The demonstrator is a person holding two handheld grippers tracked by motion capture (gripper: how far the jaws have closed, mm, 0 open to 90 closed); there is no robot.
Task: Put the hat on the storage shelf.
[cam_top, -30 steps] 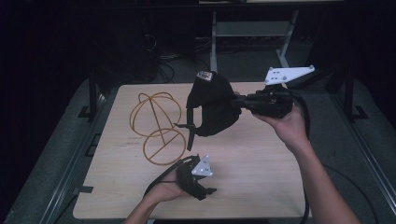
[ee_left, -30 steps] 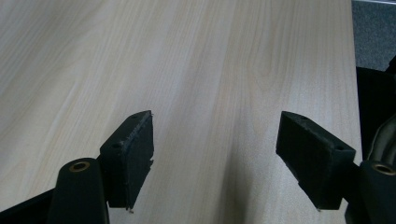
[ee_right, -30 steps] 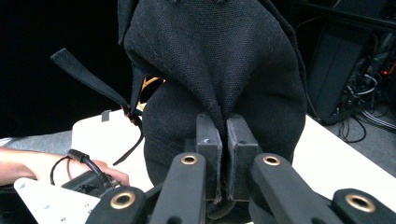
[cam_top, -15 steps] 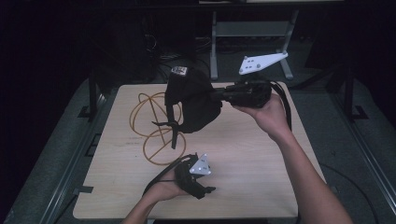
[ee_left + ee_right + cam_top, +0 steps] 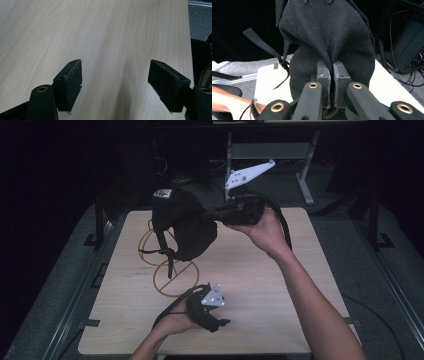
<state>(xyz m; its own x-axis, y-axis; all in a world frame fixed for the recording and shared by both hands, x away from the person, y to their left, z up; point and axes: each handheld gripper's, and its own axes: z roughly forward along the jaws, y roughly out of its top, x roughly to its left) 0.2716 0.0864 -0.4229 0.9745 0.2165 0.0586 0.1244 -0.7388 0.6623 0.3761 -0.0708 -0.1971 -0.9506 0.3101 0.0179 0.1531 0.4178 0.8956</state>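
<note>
Your right claw is pinched shut on a fold of the black cap, dangling it over the wire stand below, while your left claw rests wide open, empty.

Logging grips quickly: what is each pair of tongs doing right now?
Left tongs: open, empty, above the bare table.
Right tongs: shut on a fold of the black cap, held in the air.
</note>
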